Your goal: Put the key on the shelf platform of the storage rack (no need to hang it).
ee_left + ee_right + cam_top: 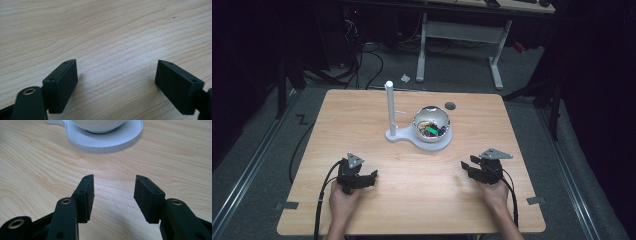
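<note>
pale wood-grain table – white stand, silver bowl, black tools.

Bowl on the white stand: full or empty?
Partly filled: the bowl on the white stand holds small colourful items, one green; it is not heaped.

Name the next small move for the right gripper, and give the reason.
Probably ease the right gripper forward toward the bowl on its white stand. Its jaws stand open with nothing between them, bare table lies ahead, and the bowl holds small colourful items.
</note>
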`<action>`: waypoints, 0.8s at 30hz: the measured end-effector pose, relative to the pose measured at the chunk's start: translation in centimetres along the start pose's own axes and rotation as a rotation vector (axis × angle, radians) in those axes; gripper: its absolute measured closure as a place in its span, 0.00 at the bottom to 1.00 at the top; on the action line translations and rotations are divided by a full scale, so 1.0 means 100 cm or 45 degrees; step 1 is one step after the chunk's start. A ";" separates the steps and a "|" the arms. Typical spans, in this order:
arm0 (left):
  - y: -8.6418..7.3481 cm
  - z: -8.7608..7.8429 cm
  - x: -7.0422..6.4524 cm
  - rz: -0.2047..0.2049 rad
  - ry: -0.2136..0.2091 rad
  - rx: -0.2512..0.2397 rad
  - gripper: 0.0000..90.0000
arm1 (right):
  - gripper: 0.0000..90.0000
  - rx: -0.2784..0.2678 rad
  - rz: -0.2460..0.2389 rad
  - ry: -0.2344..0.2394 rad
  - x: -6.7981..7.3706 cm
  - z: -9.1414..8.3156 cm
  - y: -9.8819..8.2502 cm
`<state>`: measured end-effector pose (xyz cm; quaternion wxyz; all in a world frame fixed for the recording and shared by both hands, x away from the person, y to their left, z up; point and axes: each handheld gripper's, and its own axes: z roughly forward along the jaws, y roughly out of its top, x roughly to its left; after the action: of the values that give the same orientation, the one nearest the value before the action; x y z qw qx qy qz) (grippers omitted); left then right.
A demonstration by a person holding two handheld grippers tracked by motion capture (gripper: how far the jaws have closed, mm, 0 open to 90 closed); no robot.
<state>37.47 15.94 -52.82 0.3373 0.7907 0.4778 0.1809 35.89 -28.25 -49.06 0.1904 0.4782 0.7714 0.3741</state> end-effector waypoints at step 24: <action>0.000 0.000 0.000 0.000 0.001 0.000 0.21 | 0.52 0.088 0.001 -0.065 -0.001 0.020 -0.013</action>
<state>37.46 15.93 -52.82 0.3372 0.7907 0.4779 0.1811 36.49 -27.90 -51.40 0.1932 0.4941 0.7786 0.3351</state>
